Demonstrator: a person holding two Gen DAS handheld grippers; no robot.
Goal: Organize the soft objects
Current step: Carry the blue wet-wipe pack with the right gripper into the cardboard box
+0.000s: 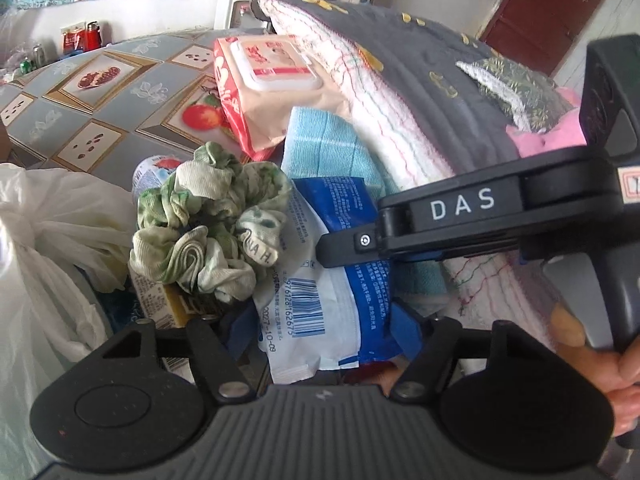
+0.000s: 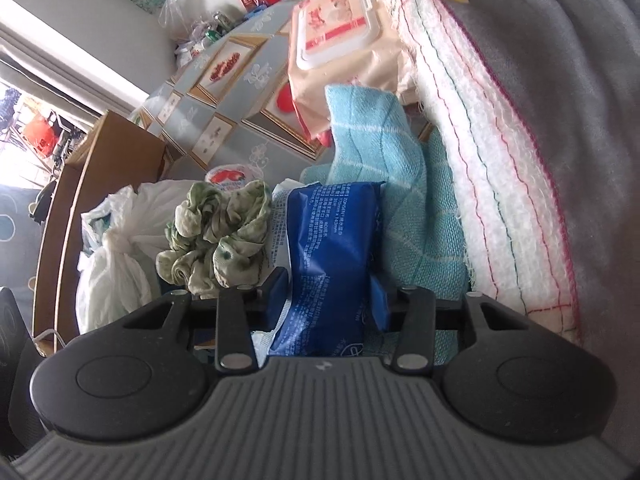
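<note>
Both grippers pinch 1 blue-and-white wipes packet [image 2: 328, 248]: the right gripper [image 2: 330, 296] clamps its blue pads on the packet's sides, the left gripper [image 1: 320, 328] grips its near end. Just left lies a green scrunchie [image 1: 208, 224], touching the packet. Behind, a light-blue towel [image 2: 380, 152] and a pink baby-wipes pack [image 1: 272, 80] lean on a white towel [image 2: 500, 160] over the patterned tablecloth [image 1: 100, 104].

A table under a fruit-patterned tablecloth [image 1: 100, 96] carried the clutter. A pink wipes pack [image 1: 272, 80] leaned on it against a folded white towel [image 1: 384, 92]. Nearer than the pack lay a light-blue cloth [image 1: 324, 144]; far beyond the pack stood red flasks [image 1: 90, 36].
</note>
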